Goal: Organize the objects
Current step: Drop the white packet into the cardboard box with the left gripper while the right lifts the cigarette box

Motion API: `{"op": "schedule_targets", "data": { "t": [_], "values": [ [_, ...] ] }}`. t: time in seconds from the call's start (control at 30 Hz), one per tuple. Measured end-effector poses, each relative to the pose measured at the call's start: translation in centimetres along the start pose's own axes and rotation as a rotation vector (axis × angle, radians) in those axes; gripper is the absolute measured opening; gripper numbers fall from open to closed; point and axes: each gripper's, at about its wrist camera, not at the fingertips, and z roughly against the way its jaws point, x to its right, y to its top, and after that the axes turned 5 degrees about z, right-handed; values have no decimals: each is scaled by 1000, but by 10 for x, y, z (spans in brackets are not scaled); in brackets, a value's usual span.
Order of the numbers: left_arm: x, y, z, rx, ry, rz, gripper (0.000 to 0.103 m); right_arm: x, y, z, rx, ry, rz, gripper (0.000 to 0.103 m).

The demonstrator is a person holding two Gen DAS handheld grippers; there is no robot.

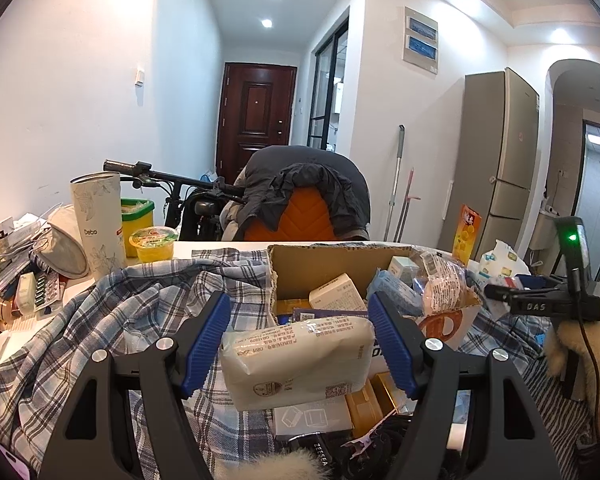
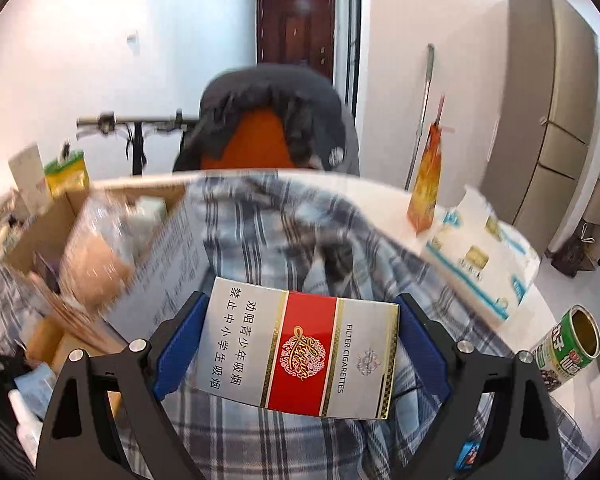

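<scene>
Left gripper (image 1: 300, 344) clamped on a white plastic-wrapped packet (image 1: 296, 364), blue pads (image 1: 204, 344) pressing its two ends, jaws fairly wide; packet held above the clutter, just in front of an open cardboard box (image 1: 320, 268) crammed with small cartons and wrapped goods; plaid shirt (image 1: 112, 320) draped across the table around the box; tall white tumbler (image 1: 98, 224) and a yellow jelly cup (image 1: 153, 243) standing off to the left. Right gripper (image 2: 300, 350) gripping a silver and red cigarette carton (image 2: 300, 350) across its length, jaws wide apart, pads (image 2: 176, 354) against both short ends; carton held over the plaid shirt; green can (image 2: 568, 344) lying tipped at the right, white paper bag (image 2: 480, 252) beyond.
</scene>
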Motion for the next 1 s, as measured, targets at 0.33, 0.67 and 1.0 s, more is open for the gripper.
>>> {"op": "schedule_targets", "data": {
  "t": [0.33,0.67,1.0],
  "values": [
    [1,32,-20,-24,-15,56,73,-5,5,10,51,-19,12,91],
    [34,76,-100,-134,8,17,73,-3,3,12,57,-17,5,91],
    [32,78,-165,-262,25,31,73,-4,2,13,54,-10,10,91]
  ]
}}
